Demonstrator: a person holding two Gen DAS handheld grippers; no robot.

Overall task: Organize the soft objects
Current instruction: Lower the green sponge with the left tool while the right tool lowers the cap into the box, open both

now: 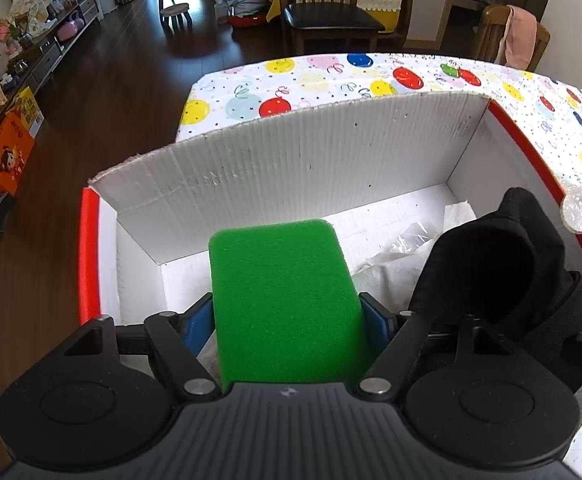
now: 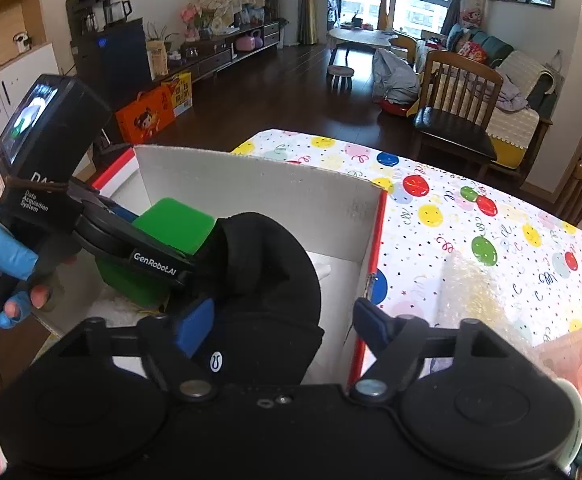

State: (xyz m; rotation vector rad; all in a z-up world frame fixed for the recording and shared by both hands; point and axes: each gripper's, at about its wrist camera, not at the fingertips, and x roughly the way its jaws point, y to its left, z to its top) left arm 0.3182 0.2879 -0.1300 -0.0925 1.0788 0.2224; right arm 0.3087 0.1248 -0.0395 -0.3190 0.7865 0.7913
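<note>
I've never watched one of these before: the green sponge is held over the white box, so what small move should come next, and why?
Probably lower it a little and open the left gripper. Its fingers squeeze the green sponge above the white box, whose floor looks free just below, beside the black cloth.

The left gripper (image 1: 287,316) has its jaws closed on a green sponge (image 1: 283,300), held by a blue-gloved hand (image 2: 7,256). The right gripper (image 2: 283,324) has its jaws spread wide, one blue pad against a black cloth (image 2: 267,280).
</note>
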